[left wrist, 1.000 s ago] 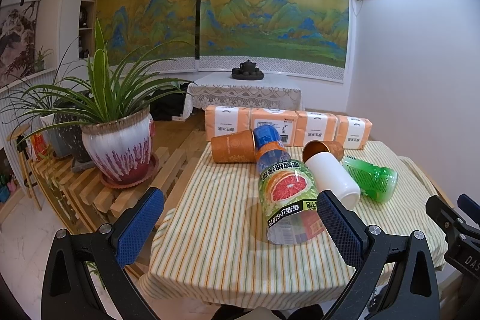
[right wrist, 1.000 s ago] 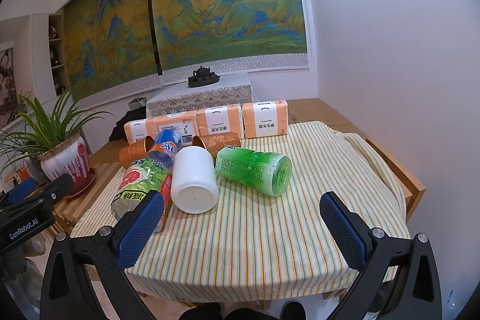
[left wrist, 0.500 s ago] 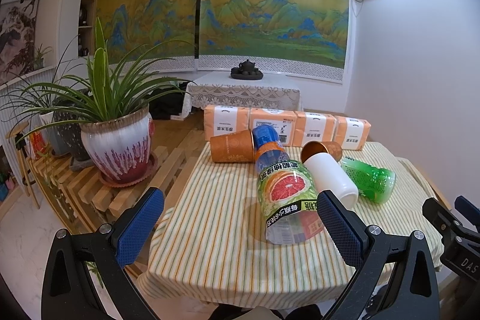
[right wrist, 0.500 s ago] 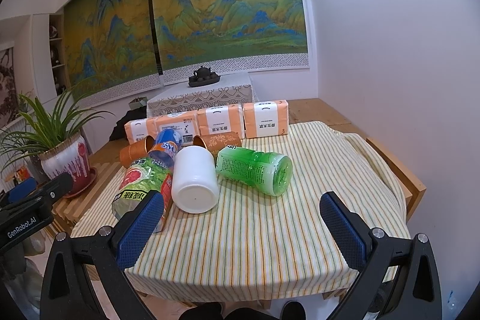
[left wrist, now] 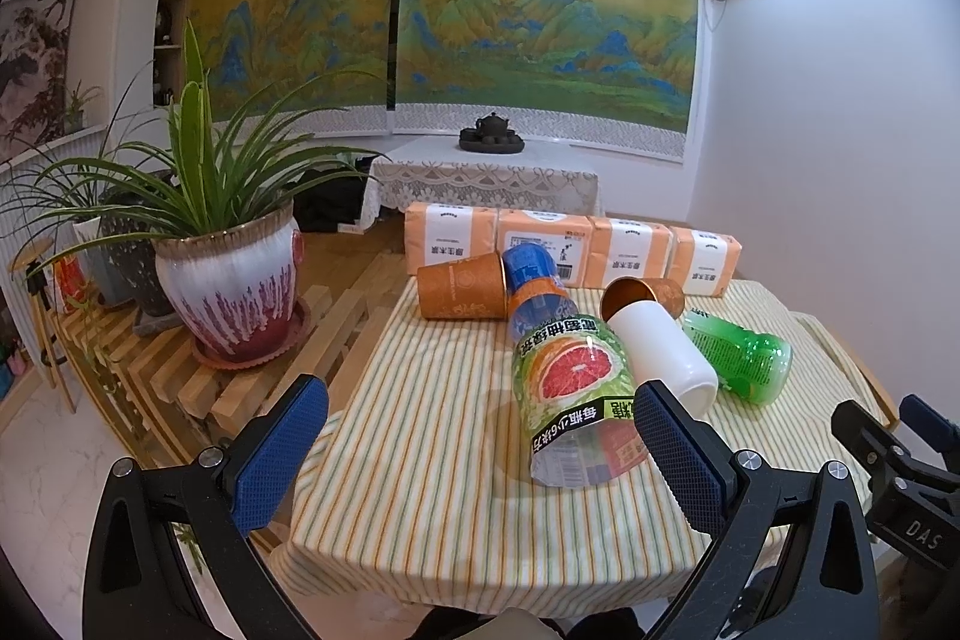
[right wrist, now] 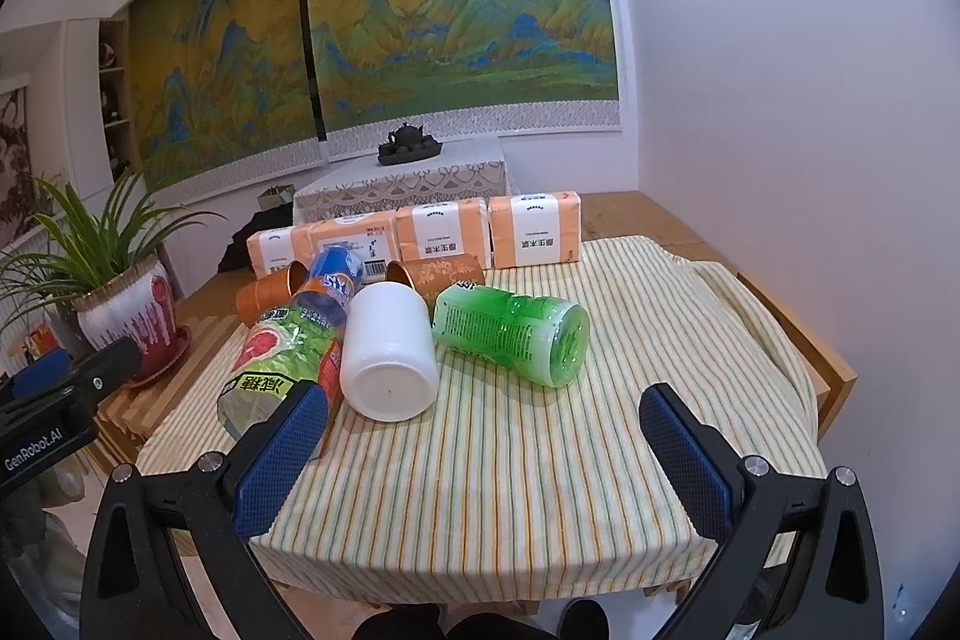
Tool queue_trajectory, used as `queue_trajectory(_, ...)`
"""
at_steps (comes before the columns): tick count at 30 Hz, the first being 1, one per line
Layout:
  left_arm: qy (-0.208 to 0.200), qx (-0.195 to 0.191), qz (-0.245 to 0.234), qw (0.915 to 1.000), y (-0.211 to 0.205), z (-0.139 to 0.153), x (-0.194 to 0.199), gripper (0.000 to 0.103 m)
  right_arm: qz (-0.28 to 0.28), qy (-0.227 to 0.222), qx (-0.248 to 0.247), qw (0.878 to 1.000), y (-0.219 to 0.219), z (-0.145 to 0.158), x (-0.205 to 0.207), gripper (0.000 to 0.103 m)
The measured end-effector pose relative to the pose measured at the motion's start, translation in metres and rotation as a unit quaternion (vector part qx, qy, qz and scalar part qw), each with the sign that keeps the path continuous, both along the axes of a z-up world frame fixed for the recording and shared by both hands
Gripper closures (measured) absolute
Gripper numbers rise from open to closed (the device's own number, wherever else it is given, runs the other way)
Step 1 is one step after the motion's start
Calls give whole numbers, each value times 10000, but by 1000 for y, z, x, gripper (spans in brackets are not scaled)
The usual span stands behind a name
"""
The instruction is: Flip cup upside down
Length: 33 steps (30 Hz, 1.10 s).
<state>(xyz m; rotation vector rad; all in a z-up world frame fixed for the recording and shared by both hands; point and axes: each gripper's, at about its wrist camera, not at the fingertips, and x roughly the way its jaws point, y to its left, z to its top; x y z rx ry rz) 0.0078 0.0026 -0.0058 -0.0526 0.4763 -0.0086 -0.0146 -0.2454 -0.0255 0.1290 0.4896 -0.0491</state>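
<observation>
Several containers lie on their sides on the striped tablecloth (left wrist: 432,436). A white cup (left wrist: 666,352) (right wrist: 390,352) lies in the middle with its base toward me. An orange paper cup (left wrist: 462,286) (right wrist: 264,295) lies at the back left, a second orange cup (left wrist: 645,295) (right wrist: 438,274) behind the white one. A grapefruit-label bottle (left wrist: 570,376) (right wrist: 282,346) and a green bottle (left wrist: 738,355) (right wrist: 510,331) lie beside them. My left gripper (left wrist: 480,454) is open and empty before the table's near edge. My right gripper (right wrist: 480,454) is open and empty, short of the cups.
Several orange tissue packs (left wrist: 570,250) (right wrist: 432,235) line the table's far edge. A potted plant (left wrist: 228,280) stands on a wooden slatted rack to the left. A white wall (right wrist: 780,100) runs along the right side. A low table with a teapot (left wrist: 492,136) stands behind.
Both grippers have drifted very slightly; the view has barely shifted. Nothing on the table has moved.
</observation>
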Motion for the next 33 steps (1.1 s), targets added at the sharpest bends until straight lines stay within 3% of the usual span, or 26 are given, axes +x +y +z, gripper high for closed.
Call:
queue_trajectory(10, 177, 54, 76, 9998, 10, -7, 8, 0, 176, 153, 40, 9997, 2, -13, 28, 0)
queue_trajectory(16, 182, 31, 188, 9997, 22, -12, 12, 0, 383, 473, 102, 9981, 6, -25, 62, 0)
queue_trajectory(19, 319, 209, 227, 9990, 25, -11, 12, 0, 570, 594, 183, 9964, 10, -29, 76, 0)
queue_trajectory(33, 413, -5, 301, 9987, 33, -19, 21, 0, 905, 967, -49, 9912, 33, -48, 117, 0)
